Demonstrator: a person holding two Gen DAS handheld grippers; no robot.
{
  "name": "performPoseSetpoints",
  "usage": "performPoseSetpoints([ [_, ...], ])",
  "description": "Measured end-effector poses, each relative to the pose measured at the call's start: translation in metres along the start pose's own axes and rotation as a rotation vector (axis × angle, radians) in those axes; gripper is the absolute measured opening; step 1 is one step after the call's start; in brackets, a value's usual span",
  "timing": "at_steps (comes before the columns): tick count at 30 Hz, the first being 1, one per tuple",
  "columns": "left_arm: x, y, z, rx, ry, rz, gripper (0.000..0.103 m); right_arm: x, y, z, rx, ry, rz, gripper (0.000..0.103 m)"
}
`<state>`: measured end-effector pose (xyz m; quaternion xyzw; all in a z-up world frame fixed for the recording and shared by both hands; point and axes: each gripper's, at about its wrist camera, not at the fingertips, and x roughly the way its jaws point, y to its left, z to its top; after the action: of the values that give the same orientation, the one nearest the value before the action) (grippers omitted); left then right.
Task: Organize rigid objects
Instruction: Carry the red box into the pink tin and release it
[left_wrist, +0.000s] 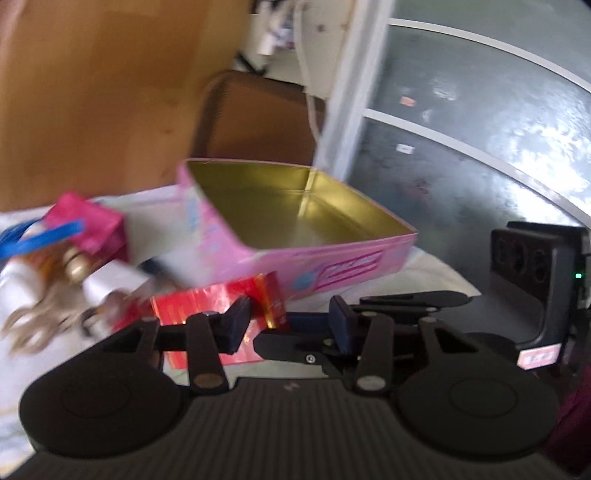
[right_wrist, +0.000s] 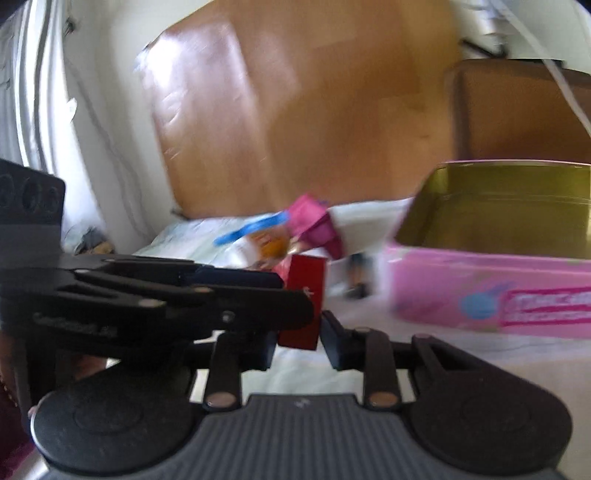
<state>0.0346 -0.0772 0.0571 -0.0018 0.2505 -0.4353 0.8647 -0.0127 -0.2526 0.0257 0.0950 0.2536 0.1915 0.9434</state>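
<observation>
A shiny red box (left_wrist: 207, 310) sits on the white cloth just in front of an open pink tin (left_wrist: 295, 221) with a gold inside. My left gripper (left_wrist: 288, 325) is open, with its left finger over the red box. The right gripper's fingers cross in front of it from the right. In the right wrist view the red box (right_wrist: 304, 295) stands between my right gripper's (right_wrist: 295, 341) open fingers, and the left gripper's fingers (right_wrist: 207, 295) reach to it from the left. Whether either grips the box is unclear. The pink tin (right_wrist: 491, 295) lies to the right.
A magenta box (left_wrist: 88, 225), a blue strap (left_wrist: 37, 240), a white bottle and other blurred small items lie left of the tin. A brown board (right_wrist: 295, 110) and a cardboard box (left_wrist: 258, 114) stand behind. A grey glass door (left_wrist: 480, 129) is at the right.
</observation>
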Motion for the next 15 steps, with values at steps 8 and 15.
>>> performPoseSetpoints([
  [8,0.028,0.030,-0.012,-0.188,0.128,0.066,0.075,-0.026,-0.076,-0.024,0.122,0.056,-0.106,0.044],
  [15,0.056,0.014,0.001,-0.147,0.184,0.059,0.075,-0.029,-0.062,-0.027,-0.050,0.049,-0.150,0.079],
])
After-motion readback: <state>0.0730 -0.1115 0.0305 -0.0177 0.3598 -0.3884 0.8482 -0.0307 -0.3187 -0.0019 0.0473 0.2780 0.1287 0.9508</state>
